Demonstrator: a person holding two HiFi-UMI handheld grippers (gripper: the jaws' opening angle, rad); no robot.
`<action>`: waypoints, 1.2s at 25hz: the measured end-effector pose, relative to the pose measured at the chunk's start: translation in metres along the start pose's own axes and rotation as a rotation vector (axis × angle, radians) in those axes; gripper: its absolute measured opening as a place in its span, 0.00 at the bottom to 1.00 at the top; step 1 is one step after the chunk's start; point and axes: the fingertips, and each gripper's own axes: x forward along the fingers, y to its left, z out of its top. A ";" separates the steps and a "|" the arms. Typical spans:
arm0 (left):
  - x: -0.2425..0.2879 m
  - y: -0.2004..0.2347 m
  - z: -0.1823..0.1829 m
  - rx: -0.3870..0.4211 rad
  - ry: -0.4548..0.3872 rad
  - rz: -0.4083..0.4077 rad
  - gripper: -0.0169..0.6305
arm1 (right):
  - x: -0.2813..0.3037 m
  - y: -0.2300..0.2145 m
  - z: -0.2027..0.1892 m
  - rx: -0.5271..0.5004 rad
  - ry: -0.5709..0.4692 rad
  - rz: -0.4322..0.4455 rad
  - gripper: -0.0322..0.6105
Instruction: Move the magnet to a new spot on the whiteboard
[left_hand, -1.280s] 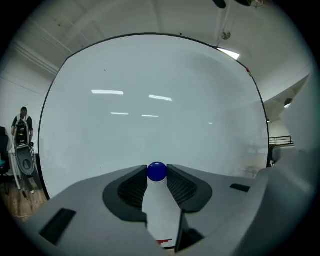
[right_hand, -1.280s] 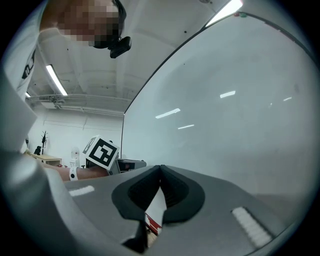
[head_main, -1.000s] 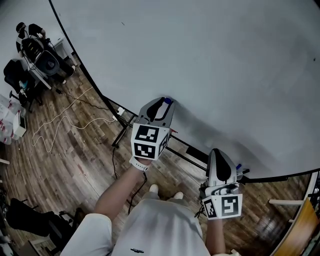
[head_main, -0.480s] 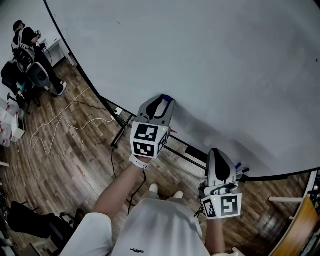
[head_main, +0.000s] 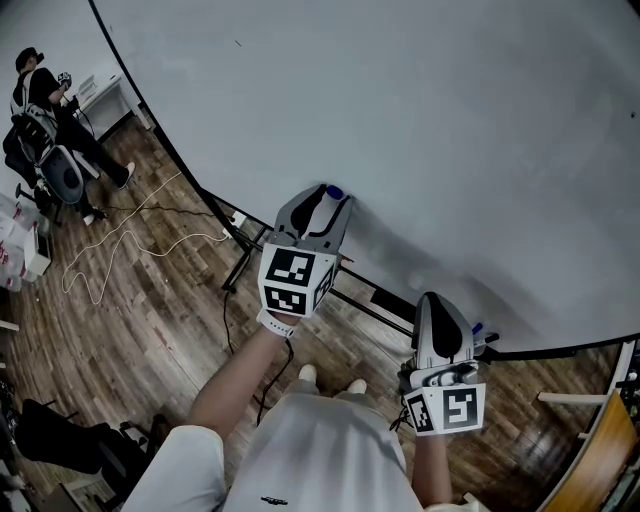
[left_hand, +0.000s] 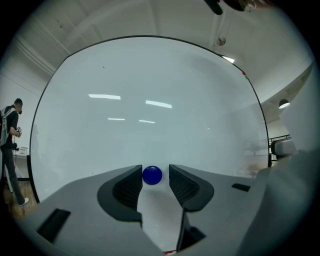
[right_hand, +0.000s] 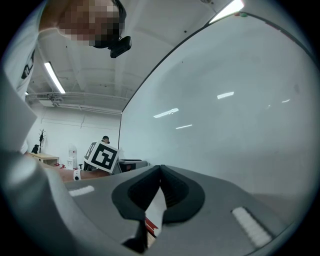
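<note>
A small round blue magnet (left_hand: 152, 175) sits on the big whiteboard (left_hand: 150, 100), between the tips of my left gripper (left_hand: 152, 172). The jaws are opening: a narrow gap shows beside the magnet on the right, so the pads do not press it. In the head view the left gripper (head_main: 330, 198) points at the whiteboard (head_main: 420, 120) low on its face, with the magnet (head_main: 334, 192) at its tip. My right gripper (head_main: 433, 300) hangs lower right near the board's bottom edge. Seen in its own view, the right gripper (right_hand: 160, 167) is shut and holds nothing.
The board's stand legs (head_main: 245, 262) reach onto the wooden floor (head_main: 130, 300), where a pale cable (head_main: 120, 245) lies. A person (head_main: 40, 90) is by chairs and a desk at far left. A wooden piece of furniture (head_main: 600, 450) is at bottom right.
The left gripper and the magnet at its tip have edged slightly up the board. The right gripper has stayed put. The person at far left has shifted.
</note>
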 end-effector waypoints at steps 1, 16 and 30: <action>-0.003 0.000 0.000 0.001 0.001 0.004 0.26 | 0.000 0.000 0.001 0.000 -0.003 0.001 0.06; -0.109 -0.017 -0.017 -0.056 0.027 0.057 0.07 | -0.008 0.000 0.007 -0.011 -0.007 0.010 0.06; -0.194 -0.034 -0.047 -0.132 0.084 0.107 0.04 | -0.030 -0.003 0.004 -0.076 0.023 -0.002 0.06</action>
